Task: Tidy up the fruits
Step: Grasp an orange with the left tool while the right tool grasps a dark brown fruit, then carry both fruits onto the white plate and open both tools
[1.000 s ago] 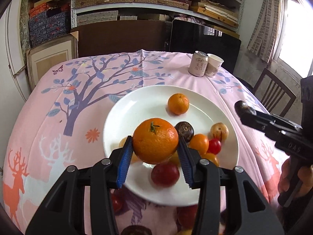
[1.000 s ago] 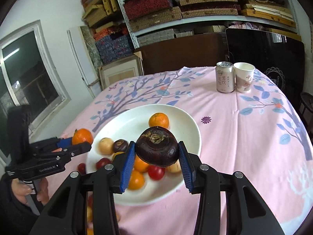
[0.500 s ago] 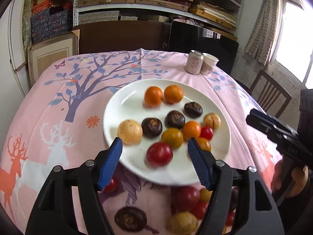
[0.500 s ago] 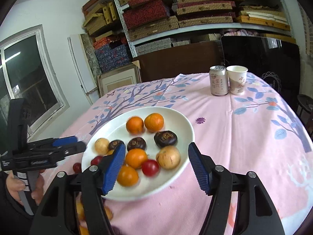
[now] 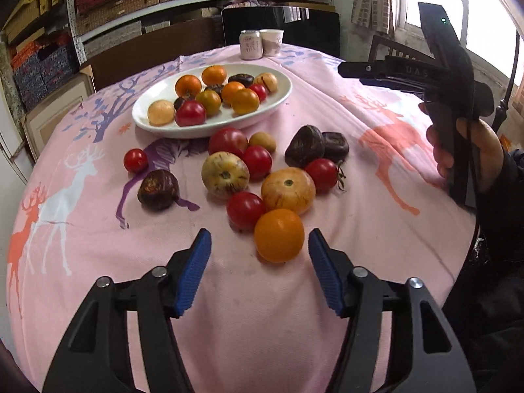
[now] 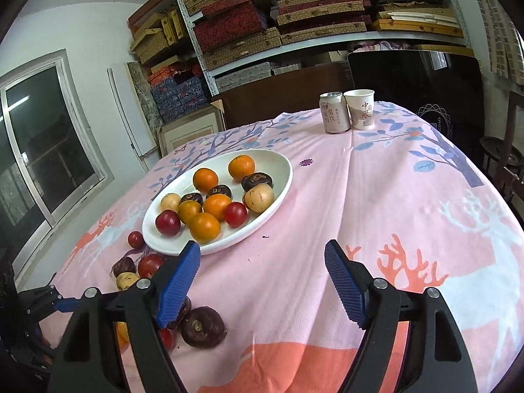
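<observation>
Both grippers have let go since a second ago: the orange the left one carried and the dark fruit the right one carried are out of their pads, and both have drawn back from the white plate (image 5: 281,96). Left gripper (image 5: 258,250): jaws closing, nothing gripped; the orange fruit (image 5: 279,235) on the pink tablecloth (image 5: 360,229) lies ahead between the tips, nearer the right pad, not pressed by either. Right gripper (image 6: 262,258): jaws widening, with only bare cloth between them. Plate contents: a mix of orange, red, yellow and dark fruits, grouped toward one side. Loose fruits lie in a cluster on the cloth just beside the plate's near rim, including a dark fruit (image 6: 203,327) by the right gripper's left finger. A can (image 6: 334,113) and paper cup (image 6: 360,109) stand together at the far edge.
</observation>
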Demonstrator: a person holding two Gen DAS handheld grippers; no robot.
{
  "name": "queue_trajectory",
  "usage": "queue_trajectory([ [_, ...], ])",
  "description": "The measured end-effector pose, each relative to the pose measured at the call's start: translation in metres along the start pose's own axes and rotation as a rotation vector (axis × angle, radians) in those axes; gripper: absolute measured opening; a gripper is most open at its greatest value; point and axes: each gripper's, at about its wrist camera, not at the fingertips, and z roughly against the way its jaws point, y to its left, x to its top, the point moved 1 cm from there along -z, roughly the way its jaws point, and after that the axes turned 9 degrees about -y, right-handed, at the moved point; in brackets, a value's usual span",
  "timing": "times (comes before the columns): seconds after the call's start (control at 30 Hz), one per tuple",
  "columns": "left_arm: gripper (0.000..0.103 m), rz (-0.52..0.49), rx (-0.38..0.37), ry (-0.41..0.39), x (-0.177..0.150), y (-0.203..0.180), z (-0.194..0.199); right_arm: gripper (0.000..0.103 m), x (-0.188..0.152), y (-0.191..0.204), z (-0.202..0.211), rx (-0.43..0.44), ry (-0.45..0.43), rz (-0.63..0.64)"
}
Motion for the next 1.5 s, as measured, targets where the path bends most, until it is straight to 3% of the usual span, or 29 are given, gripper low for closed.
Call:
queue_trajectory([
  [0.07, 0.048, 0.019, -0.007, 0.014, -0.002, -0.001, -0.008, 0.079, -0.002, 0.001, 0.001, -0.003, 0.012, 0.005],
  [0.13, 0.034, 0.036, -0.037, 0.016, -0.004, -0.004, -0.014, 0.079, -0.004, 0.003, 0.005, -0.001, 0.019, 0.016],
  [0.23, 0.034, 0.036, -0.03, -0.018, -0.005, -0.005, -0.016, 0.079, -0.01, 0.01, 0.005, 0.03, 0.069, 0.039],
  [0.43, 0.034, 0.174, -0.078, -0.135, -0.002, 0.019, 0.001, 0.076, -0.035, 0.036, -0.003, 0.156, 0.244, 0.107],
  [0.63, 0.034, 0.172, -0.08, -0.129, 0.0, 0.018, 0.0, 0.054, -0.049, 0.056, -0.013, 0.109, 0.332, 0.216],
  [0.7, 0.034, 0.175, -0.086, -0.126, 0.0, 0.019, 0.0, 0.053, -0.052, 0.061, -0.015, 0.096, 0.343, 0.248],
  [0.97, 0.034, 0.183, -0.09, -0.125, 0.0, 0.02, -0.001, 0.053, -0.053, 0.074, -0.029, 0.054, 0.377, 0.307],
  [1.0, 0.034, 0.184, -0.089, -0.125, 0.0, 0.021, -0.001, 0.051, -0.053, 0.075, -0.031, 0.051, 0.381, 0.31],
  [1.03, 0.034, 0.186, -0.089, -0.125, 0.0, 0.021, -0.001, 0.042, -0.053, 0.076, -0.031, 0.049, 0.38, 0.31],
  [1.07, 0.034, 0.187, -0.09, -0.125, 0.0, 0.021, -0.002, 0.042, -0.052, 0.075, -0.031, 0.041, 0.375, 0.308],
  [1.27, 0.034, 0.204, -0.09, -0.128, -0.001, 0.025, -0.002, 0.042, -0.044, 0.061, -0.015, 0.019, 0.305, 0.246],
  [1.5, 0.034, 0.295, -0.092, -0.133, 0.007, 0.046, 0.003, 0.042, -0.018, 0.038, 0.014, 0.01, 0.194, 0.163],
])
